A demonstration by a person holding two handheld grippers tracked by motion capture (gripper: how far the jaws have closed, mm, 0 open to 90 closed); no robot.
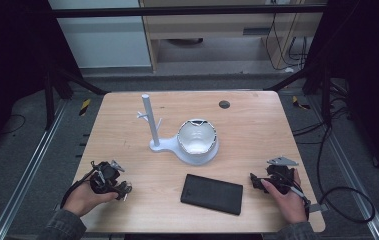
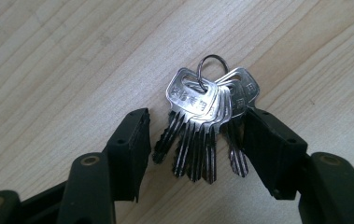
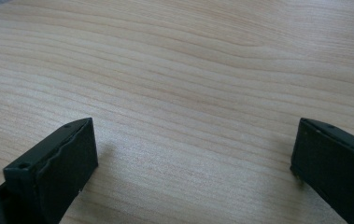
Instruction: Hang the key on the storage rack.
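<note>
I am holding my left gripper (image 2: 195, 135) low over the wooden bench (image 1: 257, 125), near its front left corner, and its jaws are standing partly open around a bunch of keys (image 2: 207, 121). The keys are lying flat on the wood between the two jaws; the right jaw is touching the outermost key, while the left jaw is staying just clear of the blades. I am counting about five silver keys, fanned out and overlapping, on one ring (image 2: 212, 67), so the exact number is hard to tell.

My right gripper (image 3: 193, 158) is hovering near the front right corner with its jaws spread wide over bare wood, gripping nothing.

Between my two hands one flat black case (image 1: 212, 194) is lying near the front edge. Behind it, at the middle of the bench, one white stand (image 1: 153, 125) is rising upright with small pegs on its post, and one white bowl (image 1: 197, 137) is sitting on its base. One small dark disc (image 1: 224, 104) is lying toward the far edge.
</note>
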